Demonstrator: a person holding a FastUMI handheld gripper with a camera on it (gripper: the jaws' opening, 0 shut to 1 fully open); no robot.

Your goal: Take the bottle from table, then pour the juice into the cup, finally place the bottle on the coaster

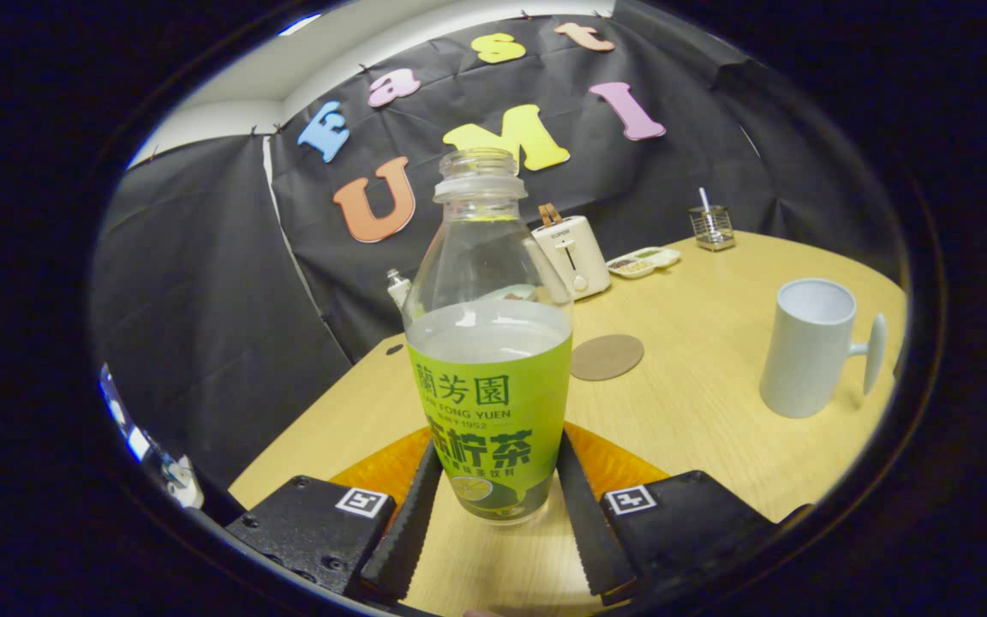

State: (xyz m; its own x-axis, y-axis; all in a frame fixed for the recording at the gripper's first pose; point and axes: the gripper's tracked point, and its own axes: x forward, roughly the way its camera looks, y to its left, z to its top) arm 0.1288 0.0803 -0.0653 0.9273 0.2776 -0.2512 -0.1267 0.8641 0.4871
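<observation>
**Fingers flank the bottle, grip about to count**

Nearest in, the gripper [493, 514] has its two fingers either side of the bottle [489, 360], low on the green label, and both appear to press against its sides — a pinch, by the look of it, though the bottle's base seems to sit on the table [699, 403] or barely off it; I can't tell which. The cap is off and the neck stands open, liquid reaching up to about the top of the label, so this lift wants care. My read: the take is the step in hand. Doing it well means holding firm without crushing the thin plastic, since a squeeze pushes the level up, and rising straight with the bottle kept upright. The hold sits low on a tall bottle, so it may want to tip; slow and steady suits it.

Beyond the fingers and off to the right stands the cup [810, 347], open mouth up, handle turned away to the right. The coaster [607, 356] lies flat just behind the bottle, between it and the toaster [572, 254]. Both are well apart from the cup's spot, so the carry across looks unobstructed
</observation>
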